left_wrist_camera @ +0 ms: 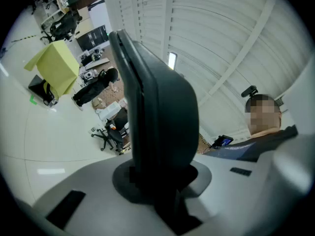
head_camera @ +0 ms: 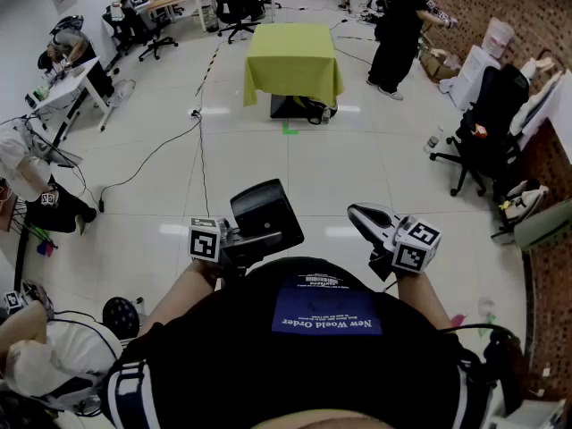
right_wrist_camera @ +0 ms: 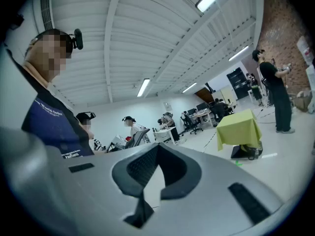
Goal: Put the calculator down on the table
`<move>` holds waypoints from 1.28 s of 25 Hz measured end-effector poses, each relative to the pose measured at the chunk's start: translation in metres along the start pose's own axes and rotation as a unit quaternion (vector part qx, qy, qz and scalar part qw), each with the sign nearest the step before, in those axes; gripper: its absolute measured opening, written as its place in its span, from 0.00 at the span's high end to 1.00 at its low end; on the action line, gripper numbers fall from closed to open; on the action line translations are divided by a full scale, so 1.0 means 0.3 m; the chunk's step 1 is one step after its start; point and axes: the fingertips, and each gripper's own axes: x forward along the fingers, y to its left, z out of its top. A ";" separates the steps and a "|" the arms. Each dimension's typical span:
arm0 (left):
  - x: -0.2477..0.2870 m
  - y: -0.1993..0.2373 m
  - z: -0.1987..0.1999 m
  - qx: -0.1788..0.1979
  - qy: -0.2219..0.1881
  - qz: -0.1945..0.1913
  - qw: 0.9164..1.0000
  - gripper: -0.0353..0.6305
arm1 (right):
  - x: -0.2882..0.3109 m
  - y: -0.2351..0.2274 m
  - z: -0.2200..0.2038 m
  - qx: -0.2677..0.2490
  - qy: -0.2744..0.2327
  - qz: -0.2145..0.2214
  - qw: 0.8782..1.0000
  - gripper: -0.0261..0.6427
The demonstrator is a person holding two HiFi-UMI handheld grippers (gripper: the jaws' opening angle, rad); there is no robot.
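The dark grey, flat rectangular calculator (head_camera: 265,211) is up in the air in front of the person's body, clamped by its lower edge between the jaws of the left gripper (head_camera: 253,241). The right gripper (head_camera: 357,214), level beside it and apart from it, has its jaws together on nothing. The table draped in yellow-green cloth (head_camera: 292,61) stands well apart, across the pale glossy floor (head_camera: 375,150).

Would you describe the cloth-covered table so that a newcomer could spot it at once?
On the open white floor in the middle of the room, one square table stands alone, a person in black just beside it. Unlike the white desks at the left, it is draped in a bright yellow-green cloth.
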 end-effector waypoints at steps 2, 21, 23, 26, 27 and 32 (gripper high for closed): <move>0.045 0.015 -0.009 -0.002 -0.001 0.001 1.000 0.84 | -0.045 -0.030 -0.006 0.002 -0.003 -0.005 1.000 0.98; 0.148 0.261 0.185 -0.024 0.007 -0.009 1.000 0.84 | 0.046 -0.345 0.036 0.020 0.002 -0.025 0.999 0.98; 0.096 0.318 0.281 -0.021 0.001 -0.017 1.000 0.84 | 0.150 -0.385 0.090 0.011 -0.001 -0.029 1.000 0.98; -0.005 0.406 0.447 -0.021 -0.001 -0.019 1.000 0.84 | 0.327 -0.437 0.163 0.005 -0.003 -0.028 1.000 0.98; -0.047 0.432 0.502 -0.018 0.000 -0.020 1.000 0.84 | 0.389 -0.451 0.182 0.003 -0.002 -0.027 1.000 0.98; -0.251 0.588 0.754 -0.003 0.003 -0.023 1.000 0.84 | 0.684 -0.573 0.280 0.013 -0.017 -0.039 0.999 0.98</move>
